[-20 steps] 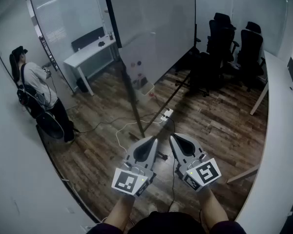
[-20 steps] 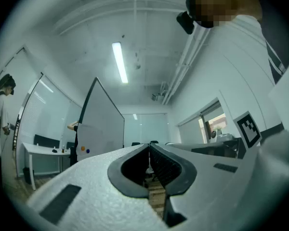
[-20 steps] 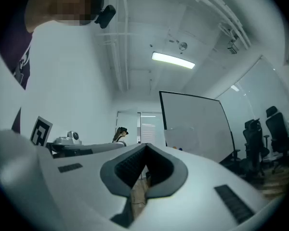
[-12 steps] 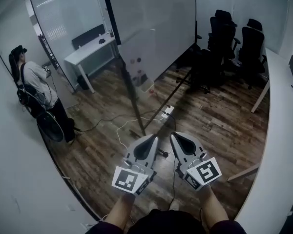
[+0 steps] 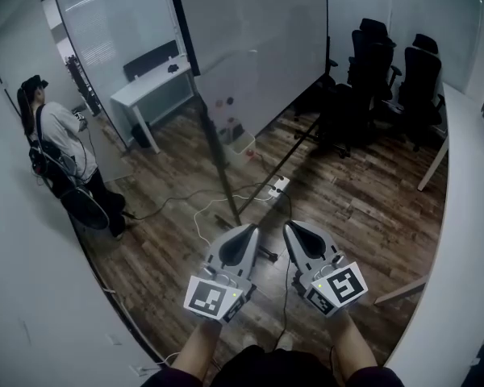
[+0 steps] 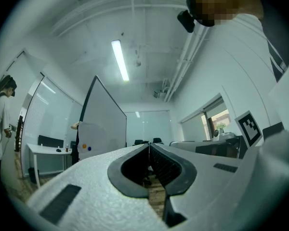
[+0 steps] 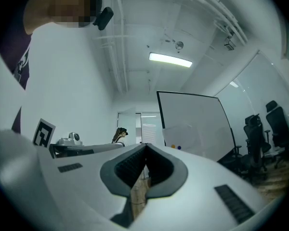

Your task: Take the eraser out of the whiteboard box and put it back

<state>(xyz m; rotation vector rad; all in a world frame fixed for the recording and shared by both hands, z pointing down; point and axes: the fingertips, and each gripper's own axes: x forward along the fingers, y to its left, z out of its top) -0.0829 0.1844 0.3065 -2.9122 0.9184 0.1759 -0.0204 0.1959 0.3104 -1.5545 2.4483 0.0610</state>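
From the head view, we see the left gripper (image 5: pixel 252 229) and the right gripper (image 5: pixel 289 226) held side by side low in the picture, above the wooden floor (image 5: pixel 363 208). Each has its marker cube turned toward us. Ahead of them stands the whiteboard (image 5: pixel 250 47), well apart from both grippers. The eraser is too small for us to make out there. A power strip (image 5: pixel 277 187) lies on the floor between the grippers and the whiteboard, with cables trailing from it. A person (image 5: pixel 60 147) stands by the left wall, and black office chairs (image 5: pixel 387 71) are grouped at the upper right.

In the left gripper view, we find the jaw tips meeting, so this gripper is closed and empty. Past it, on the left, the whiteboard carries an orange dot (image 6: pixel 83 147) and a blue dot (image 6: pixel 89 148) low down.

In the right gripper view, the jaws likewise sit tip to tip with nothing between them. The whiteboard rises to the right of them, and the chairs are at the far right edge.
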